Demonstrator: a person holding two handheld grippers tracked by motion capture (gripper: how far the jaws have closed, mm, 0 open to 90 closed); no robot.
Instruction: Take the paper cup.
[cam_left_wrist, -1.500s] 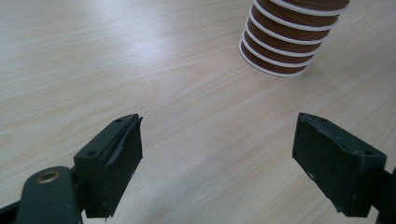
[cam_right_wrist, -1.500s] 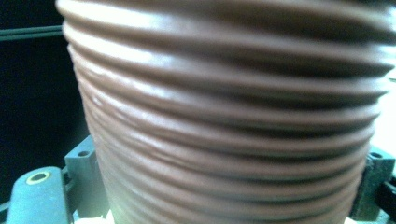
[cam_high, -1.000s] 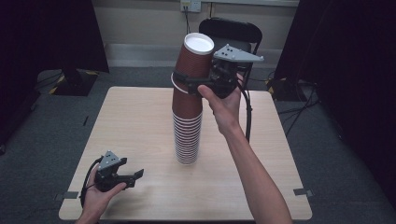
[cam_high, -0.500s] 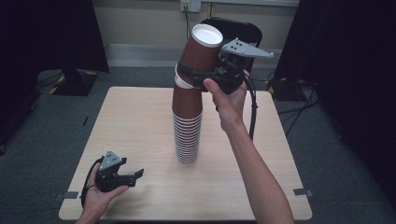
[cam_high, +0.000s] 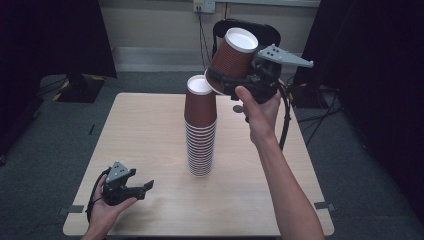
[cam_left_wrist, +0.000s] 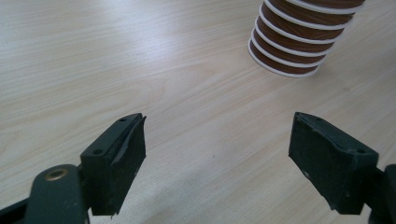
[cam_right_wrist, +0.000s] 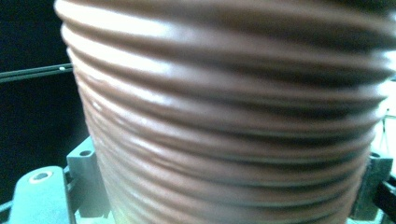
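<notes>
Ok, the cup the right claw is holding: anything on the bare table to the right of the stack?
Nothing visible. The lifted cup hangs in the right claw, clear of the stack; the table there lies bare.

The high view looks forward and down from above the person's side onto the whole table (cam_high: 150, 125). The left gripper view sits low, close over the tabletop, facing the foot of the cup stack (cam_left_wrist: 292, 46), which the high view shares. The right gripper view faces a held cup (cam_right_wrist: 233, 121) at very close range
</notes>
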